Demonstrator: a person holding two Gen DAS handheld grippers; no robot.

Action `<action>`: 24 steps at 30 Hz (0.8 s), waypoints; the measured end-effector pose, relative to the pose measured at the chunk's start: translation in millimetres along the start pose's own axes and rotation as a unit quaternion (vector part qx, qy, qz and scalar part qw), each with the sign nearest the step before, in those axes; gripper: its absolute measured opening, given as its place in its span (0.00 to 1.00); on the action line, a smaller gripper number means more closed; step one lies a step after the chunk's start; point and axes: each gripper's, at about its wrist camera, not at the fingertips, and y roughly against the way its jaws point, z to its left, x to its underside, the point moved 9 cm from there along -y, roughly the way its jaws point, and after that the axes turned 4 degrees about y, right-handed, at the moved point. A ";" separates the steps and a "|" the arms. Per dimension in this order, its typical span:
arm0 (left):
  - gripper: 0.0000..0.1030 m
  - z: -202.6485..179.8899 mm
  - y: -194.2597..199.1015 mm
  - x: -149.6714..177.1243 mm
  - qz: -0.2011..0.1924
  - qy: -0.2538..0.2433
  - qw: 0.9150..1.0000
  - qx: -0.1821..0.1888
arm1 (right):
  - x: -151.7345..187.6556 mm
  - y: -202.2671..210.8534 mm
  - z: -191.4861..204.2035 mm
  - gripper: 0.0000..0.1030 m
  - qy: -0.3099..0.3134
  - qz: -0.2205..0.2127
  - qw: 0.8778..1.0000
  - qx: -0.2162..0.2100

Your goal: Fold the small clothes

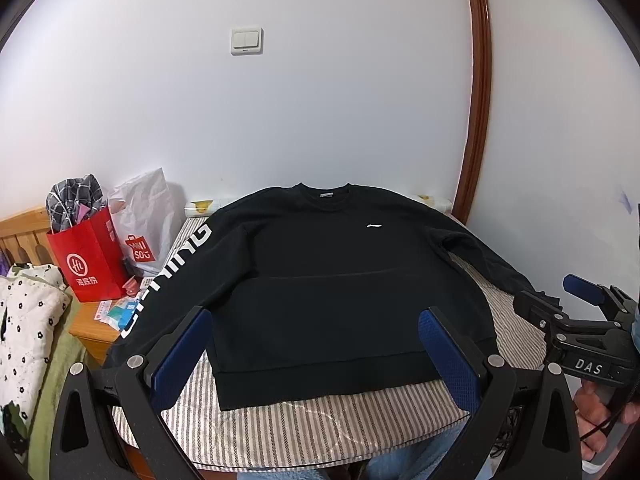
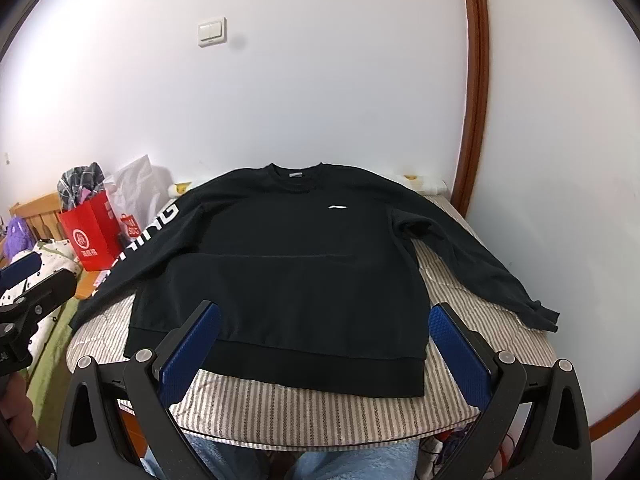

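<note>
A black sweatshirt [image 1: 328, 280] [image 2: 288, 276] lies flat, front up, on a striped pad [image 1: 320, 424] [image 2: 320, 408], collar toward the wall. Both sleeves are spread out; the left one carries white lettering [image 1: 176, 268] [image 2: 152, 232], and a small white logo sits on the chest. My left gripper [image 1: 316, 320] hovers open above the hem with nothing between its blue pads. My right gripper [image 2: 326, 316] is also open and empty over the hem. In the left wrist view the right gripper [image 1: 576, 304] shows at the right edge, near the right sleeve's cuff.
A red paper bag [image 1: 90, 256] [image 2: 90, 232] and a white plastic bag [image 1: 142, 220] stand on a wooden nightstand [image 1: 92, 328] to the left. A floral quilt [image 1: 24, 328] lies further left. White wall and a brown door frame [image 1: 478, 120] stand behind. Blue-trousered legs [image 2: 320, 460] show below.
</note>
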 end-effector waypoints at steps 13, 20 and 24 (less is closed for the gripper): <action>1.00 3.3 -14.8 5.0 0.012 0.022 0.999 0.020 | 2.7 -5.4 -9.7 0.99 -0.011 -0.005 1.000 0.002; 1.00 18.0 -27.9 3.9 0.011 0.040 0.998 0.044 | 0.1 -15.0 -13.3 0.99 -0.018 -0.013 1.000 0.005; 1.00 33.2 -45.2 9.1 0.018 0.060 0.997 0.040 | -3.1 -27.3 -10.1 0.99 -0.028 -0.019 0.999 -0.005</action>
